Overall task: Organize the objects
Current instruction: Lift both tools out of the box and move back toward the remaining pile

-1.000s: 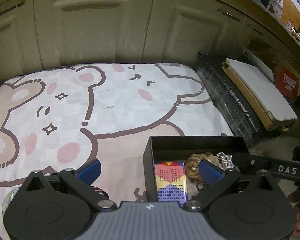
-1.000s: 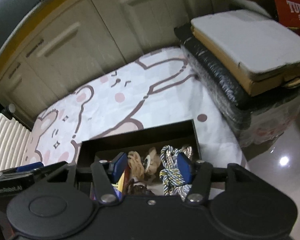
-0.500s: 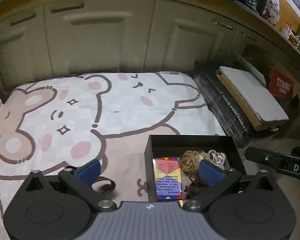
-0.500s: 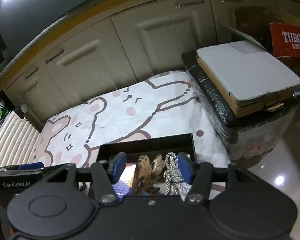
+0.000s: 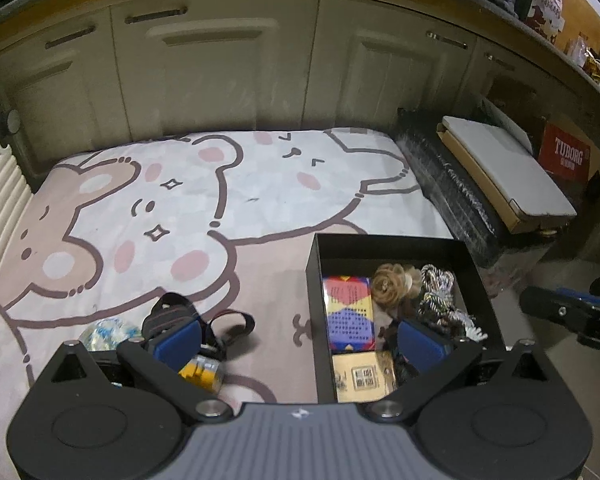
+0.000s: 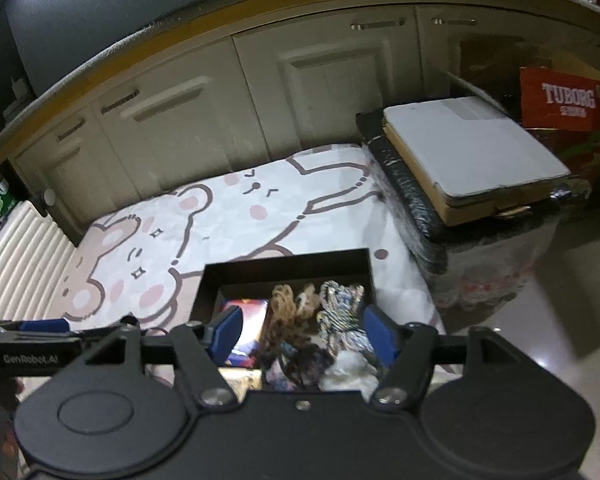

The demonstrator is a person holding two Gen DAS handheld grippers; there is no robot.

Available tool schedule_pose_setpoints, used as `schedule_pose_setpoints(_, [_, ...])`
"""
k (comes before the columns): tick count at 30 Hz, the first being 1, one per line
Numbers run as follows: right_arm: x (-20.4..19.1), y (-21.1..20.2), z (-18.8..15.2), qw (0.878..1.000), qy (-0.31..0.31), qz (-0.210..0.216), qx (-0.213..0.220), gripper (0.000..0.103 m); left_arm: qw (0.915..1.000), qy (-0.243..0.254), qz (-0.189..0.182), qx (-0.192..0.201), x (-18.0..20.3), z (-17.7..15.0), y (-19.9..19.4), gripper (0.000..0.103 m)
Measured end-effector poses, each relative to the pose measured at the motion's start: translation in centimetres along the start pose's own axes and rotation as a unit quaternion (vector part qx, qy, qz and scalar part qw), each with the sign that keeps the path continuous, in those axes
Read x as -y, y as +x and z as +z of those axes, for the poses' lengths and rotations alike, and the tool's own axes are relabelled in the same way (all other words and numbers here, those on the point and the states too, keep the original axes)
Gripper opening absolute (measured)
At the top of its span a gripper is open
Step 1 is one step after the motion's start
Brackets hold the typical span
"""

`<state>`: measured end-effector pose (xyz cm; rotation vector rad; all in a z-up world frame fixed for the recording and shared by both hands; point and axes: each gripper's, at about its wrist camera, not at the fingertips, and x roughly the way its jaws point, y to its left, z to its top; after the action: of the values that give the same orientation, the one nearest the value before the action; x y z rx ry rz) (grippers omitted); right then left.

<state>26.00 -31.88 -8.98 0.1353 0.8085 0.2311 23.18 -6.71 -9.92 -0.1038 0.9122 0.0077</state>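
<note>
1. The right hand-held gripper point(image 6: 306, 336) hangs over the near end of the black box point(image 6: 288, 266); its jaws have just been opening and now stand apart, with nothing pinched between the blue pads.
2. The left hand-held gripper point(image 5: 300, 338) is spread wide and released too, one pad over the mat point(image 5: 148, 208), the other over the box.
3. Inside the box lie a colourful patterned pack point(image 5: 349, 312), a tan hair scrunchie point(image 5: 394, 282) beside it, a silvery braided cord point(image 5: 440, 296) against the right wall, and a gold-coloured card point(image 5: 364, 376) at the near end.
4. Outside the box, on the cartoon bear mat, sit a black strap point(image 5: 204, 320), a small yellow item point(image 5: 202, 372) and a shiny ball point(image 5: 106, 332), all near the left pad.
5. Beyond the mat run cream cabinet doors point(image 5: 220, 72); to the right stands a wrapped black crate point(image 6: 420, 208) with a flat carton point(image 6: 472, 148) on top.
</note>
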Motion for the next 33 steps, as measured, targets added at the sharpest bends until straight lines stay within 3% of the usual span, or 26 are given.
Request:
schedule_pose_setpoints(5, [-0.3, -0.9, -1.0, 1.000, -0.018, -0.017, -0.008, 0.081, 1.0000, 0.004, 0.008, -0.002, 0.0, -0.7, -0.9, 0.103])
schedule_pose_setpoints(10, [-0.4, -1.4, -1.5, 0.999, -0.021, -0.029, -0.006, 0.101, 0.9997, 0.015, 0.022, 0.003, -0.1, -1.3, -1.6, 0.103])
schedule_pose_setpoints(12, [-0.4, -1.5, -1.7, 0.999, -0.020, -0.033, -0.003, 0.103, 0.9996, 0.012, 0.026, 0.004, -0.3, -1.4, -1.8, 0.103])
schedule_pose_setpoints(33, [-0.6, -0.9, -2.5, 0.997, -0.036, -0.060, -0.013, 0.103, 0.9992, 0.031, 0.024, -0.002, -1.1, -2.4, -1.0, 0.103])
